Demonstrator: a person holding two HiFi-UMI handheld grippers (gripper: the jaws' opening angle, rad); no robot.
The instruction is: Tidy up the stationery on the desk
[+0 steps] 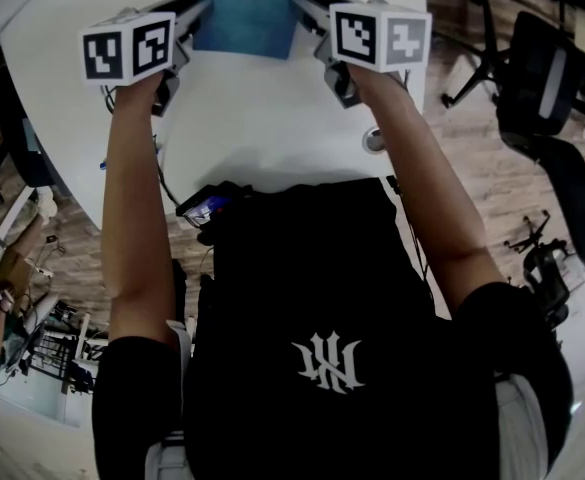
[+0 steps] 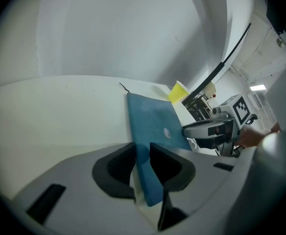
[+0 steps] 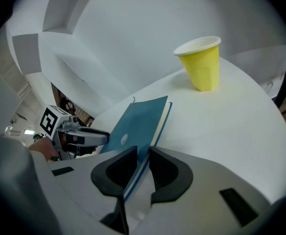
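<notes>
So, notebook (image 1: 250,13): blue cover with a small pale mark, over the far part of the white worktop (image 1: 262,118), spanning the gap between the two grippers.
Left gripper (image 1: 204,8): pinching the notebook's left edge, with cover and pages caught between its jaws.
Right gripper (image 1: 300,3): pinching the opposite, right edge; cream page edges show just beside its jaws.
Lift: from where I stand I cannot tell whether the book rests on the worktop or hangs just above it.
Yellow cup (image 3: 201,62): upright, mouth up, beyond the notebook's far corner toward the worktop's far edge, apart from the book.
Bare arms (image 1: 132,198): both reach out from the near edge, one on each side of the book.
Grommet (image 1: 374,140): round, set in the worktop near the right arm.
</notes>
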